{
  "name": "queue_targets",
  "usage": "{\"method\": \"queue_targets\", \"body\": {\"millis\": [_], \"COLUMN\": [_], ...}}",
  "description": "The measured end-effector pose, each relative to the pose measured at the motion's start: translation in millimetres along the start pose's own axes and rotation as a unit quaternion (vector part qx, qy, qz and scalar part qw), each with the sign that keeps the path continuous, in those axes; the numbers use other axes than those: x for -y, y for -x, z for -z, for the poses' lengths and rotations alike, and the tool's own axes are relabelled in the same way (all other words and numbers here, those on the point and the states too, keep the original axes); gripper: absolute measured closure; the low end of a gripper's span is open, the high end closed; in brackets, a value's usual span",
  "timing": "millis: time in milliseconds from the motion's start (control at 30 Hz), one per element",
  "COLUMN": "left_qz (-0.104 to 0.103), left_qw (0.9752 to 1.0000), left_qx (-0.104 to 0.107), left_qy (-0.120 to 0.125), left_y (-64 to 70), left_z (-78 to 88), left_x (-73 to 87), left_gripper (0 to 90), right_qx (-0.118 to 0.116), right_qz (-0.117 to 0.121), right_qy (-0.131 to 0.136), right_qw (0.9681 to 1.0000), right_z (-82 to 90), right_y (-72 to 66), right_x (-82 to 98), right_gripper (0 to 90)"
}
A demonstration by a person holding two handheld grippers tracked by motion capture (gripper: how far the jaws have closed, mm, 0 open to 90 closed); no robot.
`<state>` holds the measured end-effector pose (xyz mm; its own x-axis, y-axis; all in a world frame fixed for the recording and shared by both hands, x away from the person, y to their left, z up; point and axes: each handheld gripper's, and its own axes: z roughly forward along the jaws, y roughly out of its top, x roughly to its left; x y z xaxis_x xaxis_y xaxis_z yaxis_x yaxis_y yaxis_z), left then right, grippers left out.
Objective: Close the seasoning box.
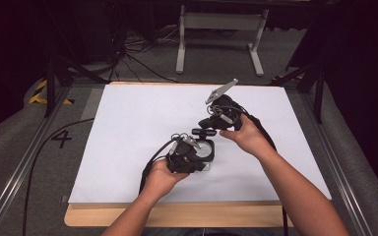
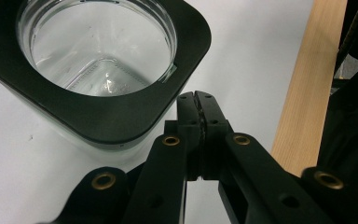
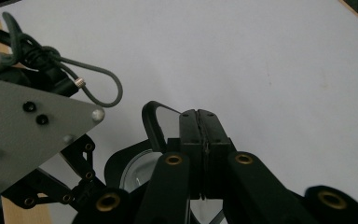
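Over the white sheet [image 1: 128, 128], in the high view, you are holding the left gripper [image 1: 189, 156] against the near side of a clear glass jar [image 1: 207, 150] with a black square rim, near the table's middle. Your right gripper [image 1: 207, 129] is tilting down toward the jar's far edge; its jaw gap cannot be told there.

Left gripper view: your jaws are pressing together with nothing between them, just beside the jar's [image 2: 98, 60] black rim, the wooden table edge [image 2: 307, 84] running beyond.

Right gripper view: your jaws are meeting on the thin upright lid [image 3: 161, 123] of the jar, holding it.
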<state>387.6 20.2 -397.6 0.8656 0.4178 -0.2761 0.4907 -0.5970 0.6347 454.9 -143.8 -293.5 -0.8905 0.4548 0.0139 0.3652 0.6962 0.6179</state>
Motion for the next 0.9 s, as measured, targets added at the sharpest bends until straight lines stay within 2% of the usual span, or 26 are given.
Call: {"method": "queue_targets", "body": {"millis": [300,433,533,733,833,900], "left_qz": [-0.001,0.001,0.004,0.0,0.004,0.004], "left_qw": [1.0,1.0,1.0,1.0,1.0,1.0], "left_qx": [-0.008,-0.005,-0.006,-0.005,-0.005,-0.006], "left_qy": [-0.004,-0.002,0.0,-0.003,0.0,-0.002], "left_y": [0.5,1.1,1.1,-0.3,-0.2,-0.2], "left_z": [-1.9,-1.4,0.1,2.2,2.0,2.5], "left_x": [0.3,0.5,0.9,1.4,1.6,1.7], "left_gripper": [89.9,89.9,89.9,89.8,89.9,89.8], "right_qx": [-0.02,-0.027,-0.035,-0.042,-0.042,-0.042], "right_qz": [0.001,0.0,0.0,-0.002,-0.004,-0.006], "right_qy": [-0.009,-0.015,-0.027,-0.041,-0.05,-0.045], "right_qw": [0.9998,0.9995,0.999,0.9983,0.9979,0.9981], "right_z": [-4.4,-7.7,-13.8,-23.2,-27.6,-28.3], "right_y": [-6.7,-10.4,-14.1,-16.6,-16.6,-16.4], "right_x": [13.9,20.1,25.4,32.1,34.7,36.0], "right_gripper": [89.4,89.4,89.4,89.4,89.4,89.4]}}
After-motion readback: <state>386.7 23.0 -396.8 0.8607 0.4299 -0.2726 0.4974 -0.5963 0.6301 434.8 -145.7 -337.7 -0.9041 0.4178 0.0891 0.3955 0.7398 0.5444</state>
